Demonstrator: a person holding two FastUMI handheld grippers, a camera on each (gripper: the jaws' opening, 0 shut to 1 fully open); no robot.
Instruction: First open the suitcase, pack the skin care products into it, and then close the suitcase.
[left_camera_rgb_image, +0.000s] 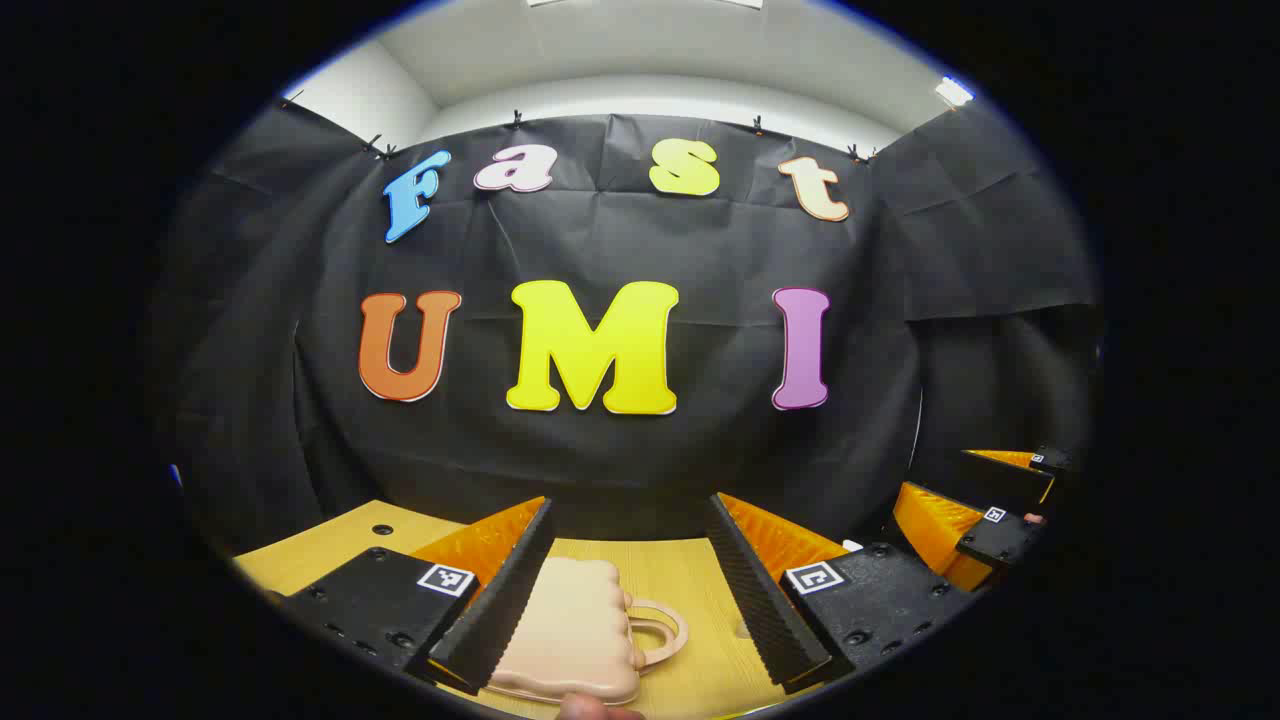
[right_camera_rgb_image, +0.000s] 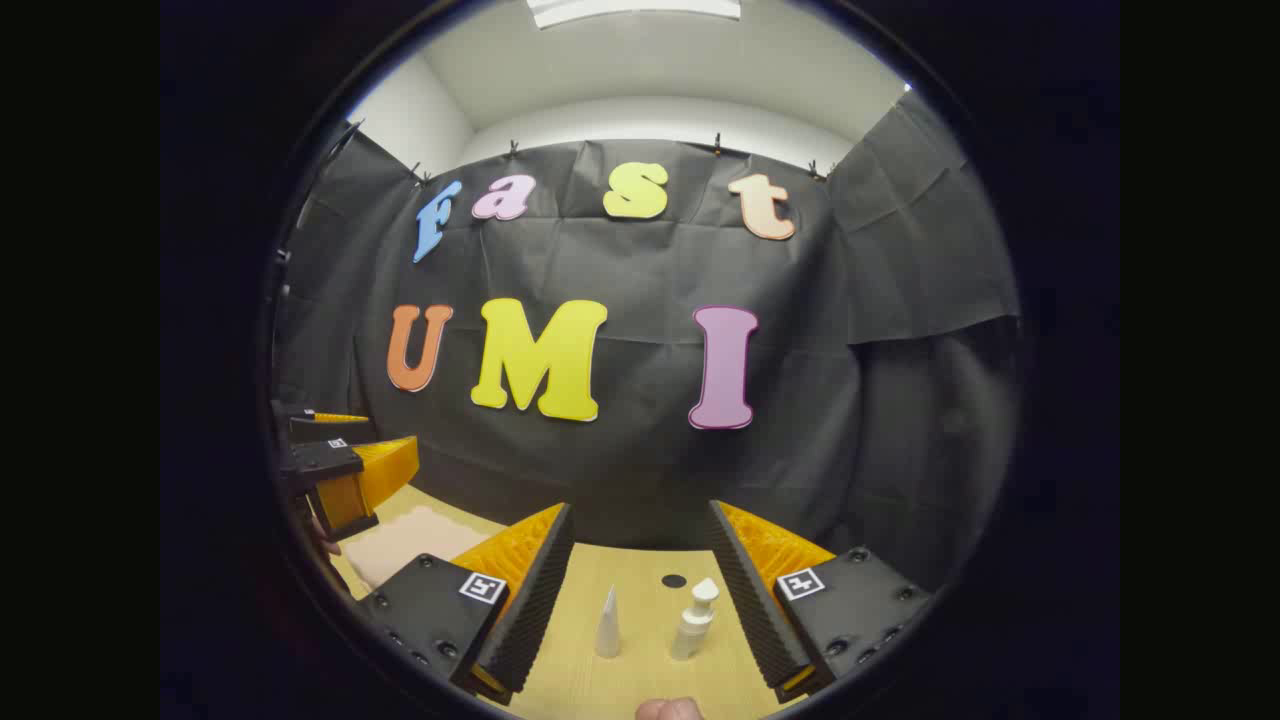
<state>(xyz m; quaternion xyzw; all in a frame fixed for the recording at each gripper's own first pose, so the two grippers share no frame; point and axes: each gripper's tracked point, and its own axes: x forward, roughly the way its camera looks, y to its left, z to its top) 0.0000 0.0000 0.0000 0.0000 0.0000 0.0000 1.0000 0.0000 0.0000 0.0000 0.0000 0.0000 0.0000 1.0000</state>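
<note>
My left gripper is wide open, nothing between the fingers, hovering over the wooden table. In the left gripper view the suitcase, small, pale pink, scalloped edge, lies flat and closed on the table at about 6 o'clock, its handle pointing toward 3 o'clock. My left finger partly covers its left edge; contact unclear. At 4 o'clock in that view my right gripper shows farther off.

My right gripper is also spread open and empty. In the right gripper view two skin care products stand upright on the table between my fingers, at 6 o'clock: a white cone-shaped tube on the left and a white pump bottle just beside it on the right, apart from each other and from both fingers. A small dark hole sits in the tabletop behind the bottle. At 8 o'clock in this view the left gripper hangs above the pink suitcase, well apart from the products.
</note>
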